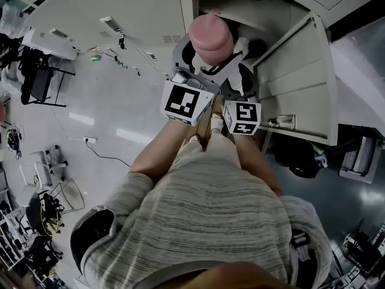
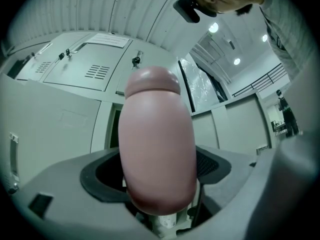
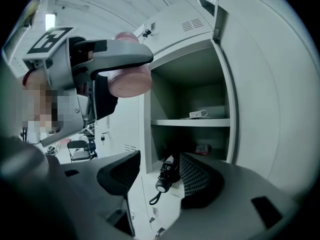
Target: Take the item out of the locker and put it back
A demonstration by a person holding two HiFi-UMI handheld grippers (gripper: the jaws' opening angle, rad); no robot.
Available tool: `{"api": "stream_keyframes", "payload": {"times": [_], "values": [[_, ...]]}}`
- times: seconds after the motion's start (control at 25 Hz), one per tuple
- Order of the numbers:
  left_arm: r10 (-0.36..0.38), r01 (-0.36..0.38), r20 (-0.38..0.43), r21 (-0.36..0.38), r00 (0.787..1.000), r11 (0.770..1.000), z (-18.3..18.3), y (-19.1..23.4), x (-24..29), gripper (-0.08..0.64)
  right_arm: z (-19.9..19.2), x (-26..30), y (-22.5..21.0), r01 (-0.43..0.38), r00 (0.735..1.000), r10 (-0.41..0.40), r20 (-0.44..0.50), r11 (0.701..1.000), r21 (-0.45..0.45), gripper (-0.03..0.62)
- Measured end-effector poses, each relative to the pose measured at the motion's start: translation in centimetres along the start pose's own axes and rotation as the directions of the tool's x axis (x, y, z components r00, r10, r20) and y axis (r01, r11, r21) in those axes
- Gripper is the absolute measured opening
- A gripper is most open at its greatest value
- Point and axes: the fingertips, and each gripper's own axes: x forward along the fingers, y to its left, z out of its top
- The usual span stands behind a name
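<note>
Left claw [image 2: 160, 170] is clamped on the pink item [image 2: 157, 129], a capped bottle-like thing that sits between its pads and sticks out well past the tips, outside the locker [image 3: 187, 79]. Right claw [image 3: 160, 178] is wide with nothing gripped; straight ahead of it is the open compartment, with a black strapped thing [image 3: 167, 171] (folded umbrella?) low down and the shelf [image 3: 190, 122] above. Take-out half looks done, put-back is all that's left, and with the door [image 3: 270, 109] swung open the way in looks clear.
</note>
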Motion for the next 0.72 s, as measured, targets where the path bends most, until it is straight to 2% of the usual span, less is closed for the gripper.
{"api": "stream_keyframes", "payload": {"times": [0.32, 0.72], "values": [[-0.011, 0.011, -0.015, -0.003, 1.0, 1.0, 0.0, -0.1, 0.2, 0.403, 0.6, -0.3, 0.8, -0.008, 1.0, 0.008, 0.006, 1.0, 0.003, 0.256], [-0.004, 0.004, -0.026, -0.002, 1.0, 1.0, -1.2, 0.7, 6.2, 0.402, 0.4, 0.2, -0.7, -0.006, 1.0, 0.006, -0.003, 1.0, 0.022, 0.256]]}}
